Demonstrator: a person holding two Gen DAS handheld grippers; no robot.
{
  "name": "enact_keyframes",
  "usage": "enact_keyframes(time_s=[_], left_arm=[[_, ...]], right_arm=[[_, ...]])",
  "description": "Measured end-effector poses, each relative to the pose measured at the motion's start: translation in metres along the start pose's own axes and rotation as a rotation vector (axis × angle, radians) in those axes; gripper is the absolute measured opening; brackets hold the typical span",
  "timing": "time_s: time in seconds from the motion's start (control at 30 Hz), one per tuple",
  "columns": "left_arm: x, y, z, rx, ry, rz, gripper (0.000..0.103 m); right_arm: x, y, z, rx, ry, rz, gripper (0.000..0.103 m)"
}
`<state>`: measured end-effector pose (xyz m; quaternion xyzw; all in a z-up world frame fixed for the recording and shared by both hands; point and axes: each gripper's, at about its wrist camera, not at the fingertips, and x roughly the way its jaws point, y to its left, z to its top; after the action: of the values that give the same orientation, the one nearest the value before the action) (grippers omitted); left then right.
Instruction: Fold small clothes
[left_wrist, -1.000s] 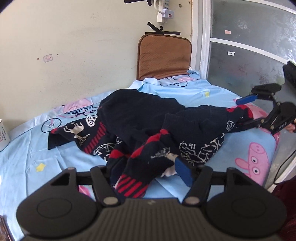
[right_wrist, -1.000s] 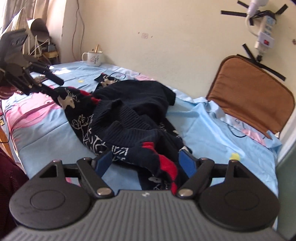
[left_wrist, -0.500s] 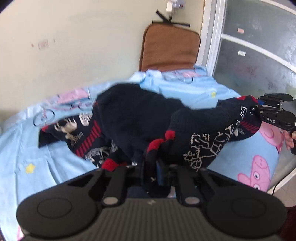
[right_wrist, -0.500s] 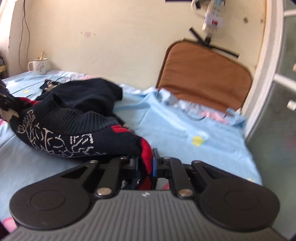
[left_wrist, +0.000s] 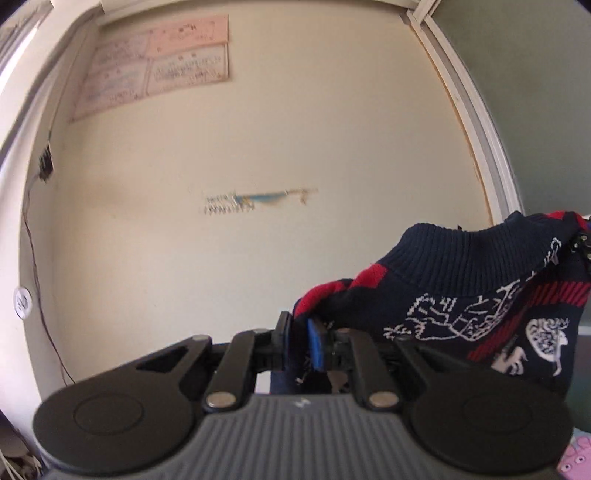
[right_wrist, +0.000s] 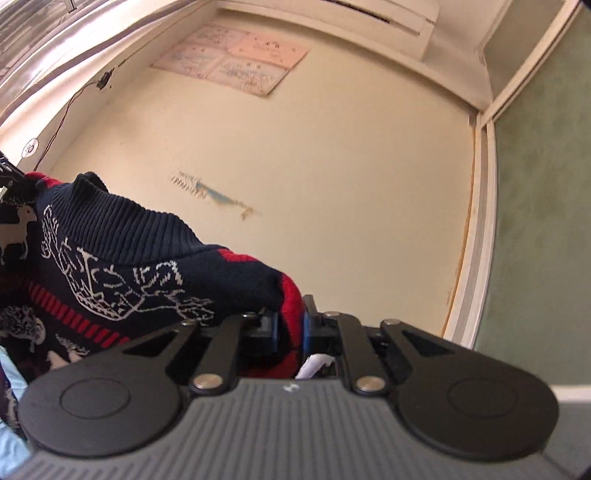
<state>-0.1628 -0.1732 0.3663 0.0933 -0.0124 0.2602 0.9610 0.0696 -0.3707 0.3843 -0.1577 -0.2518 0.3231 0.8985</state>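
Note:
A small navy knit sweater (left_wrist: 461, 295) with red stripes and white deer patterns hangs in the air, stretched between my two grippers. My left gripper (left_wrist: 299, 339) is shut on one red-edged corner of it. My right gripper (right_wrist: 290, 328) is shut on the other red-edged corner of the sweater (right_wrist: 122, 269). Both cameras point up at the wall, so the lower part of the sweater and the bed are hidden. The left gripper's tip (right_wrist: 11, 177) shows at the far left edge of the right wrist view.
A cream wall (left_wrist: 258, 221) with paper sheets (left_wrist: 159, 74) pinned high fills both views. A white door frame (right_wrist: 476, 229) and green frosted panel (right_wrist: 543, 221) stand at the right. A thin cable (left_wrist: 37, 221) runs down the wall at left.
Both grippers closed on the sweater's corners and lifted it off the bed. The cameras tilted up from the bed to the wall.

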Motion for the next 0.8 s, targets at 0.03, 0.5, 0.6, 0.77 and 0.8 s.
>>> enact_keyframes(time_s=[0.03, 0.5, 0.6, 0.77, 0.8], left_arm=[[-0.001, 0.0, 0.01, 0.005, -0.014, 0.017, 0.01], [0.141, -0.006, -0.107, -0.023, 0.378, 0.093, 0.003], [0.176, -0.025, -0.19, -0.06, 0.584, -0.02, 0.006], [0.178, -0.063, -0.31, -0.104, 0.885, -0.24, 0.009], [0.173, -0.071, -0.324, -0.116, 0.919, -0.288, 0.011]], right_arm=[[0.006, -0.008, 0.012, -0.018, -0.015, -0.002, 0.014], [0.09, 0.054, -0.102, -0.039, 0.366, 0.165, 0.014], [0.132, 0.091, -0.199, -0.073, 0.561, 0.171, 0.014], [0.146, 0.115, -0.342, -0.098, 0.826, 0.143, 0.014], [0.145, 0.109, -0.35, -0.055, 0.835, 0.142, 0.014]])
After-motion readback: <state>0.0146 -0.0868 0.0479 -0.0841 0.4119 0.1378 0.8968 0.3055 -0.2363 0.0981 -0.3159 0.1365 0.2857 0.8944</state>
